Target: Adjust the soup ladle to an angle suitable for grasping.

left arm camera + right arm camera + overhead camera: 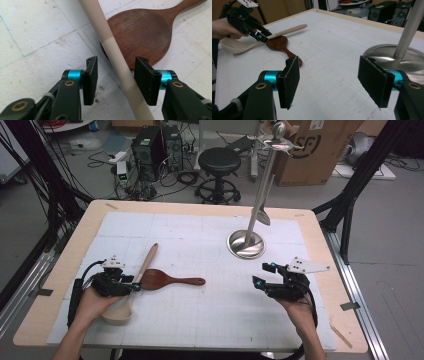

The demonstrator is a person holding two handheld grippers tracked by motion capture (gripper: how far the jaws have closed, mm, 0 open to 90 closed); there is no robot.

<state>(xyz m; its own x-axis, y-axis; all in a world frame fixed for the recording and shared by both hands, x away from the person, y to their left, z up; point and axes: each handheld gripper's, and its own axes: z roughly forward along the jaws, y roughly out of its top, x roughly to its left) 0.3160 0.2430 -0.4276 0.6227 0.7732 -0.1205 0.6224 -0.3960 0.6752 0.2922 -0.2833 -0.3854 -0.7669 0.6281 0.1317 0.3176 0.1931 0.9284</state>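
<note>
A pale wooden ladle (148, 260) lies at the left of the white mat, its bowl (117, 312) toward the front edge. Its handle crosses the blade of a dark brown wooden spatula (165, 280). My left gripper (136, 286) straddles the ladle's handle (105, 32). The handle lies against the right-hand pad (146, 82) with a gap to the other pad, so the jaws stand open around it. My right gripper (260, 274) hovers open at the front right with nothing between its pads (372, 80).
A metal stand with a round base (245, 245) and a tall pole rises at the back right of the mat, and a metal utensil (263, 215) hangs from it. A stool (219, 162), computers and a cardboard box stand beyond the table.
</note>
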